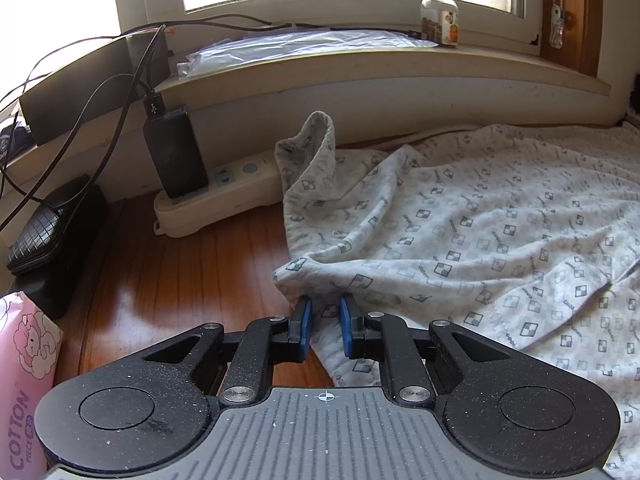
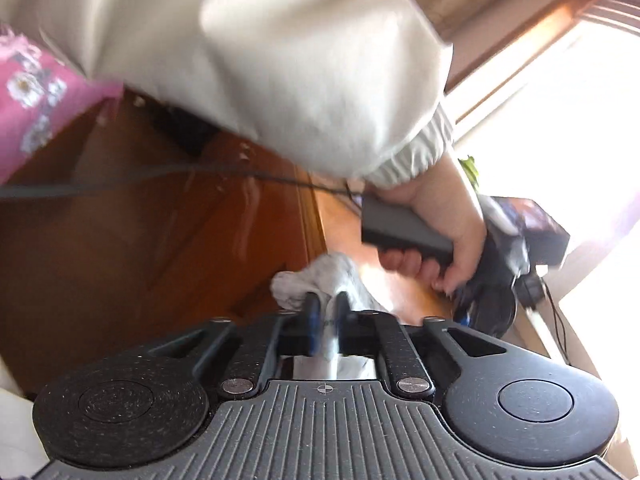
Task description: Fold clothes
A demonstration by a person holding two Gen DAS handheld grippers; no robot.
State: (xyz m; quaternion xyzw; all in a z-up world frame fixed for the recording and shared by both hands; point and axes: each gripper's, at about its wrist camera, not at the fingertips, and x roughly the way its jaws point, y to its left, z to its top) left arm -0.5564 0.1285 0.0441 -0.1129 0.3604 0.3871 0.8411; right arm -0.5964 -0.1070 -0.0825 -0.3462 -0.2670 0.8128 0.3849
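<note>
On the wooden table (image 1: 208,264), spread below the sill (image 1: 360,68): patterned garment (image 1: 480,220). Left gripper (image 1: 326,322) narrow, pinching its near edge. Right gripper (image 2: 326,312) clamped on bunched cloth (image 2: 316,276), lifted.

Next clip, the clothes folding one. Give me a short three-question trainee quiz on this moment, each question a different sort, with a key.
1. True or false: the left gripper has patterned garment fabric between its fingers.
2. Multiple choice: what stands on the window sill in the left wrist view? A) a small jar B) a mug C) a folded towel
3. Short answer: in the right wrist view, what does the right gripper hold, and what does the person's hand behind it grasp?

Key
1. True.
2. A, the small jar.
3. A bunch of pale fabric; the hand grasps a dark handle, apparently the other gripper's.
</note>
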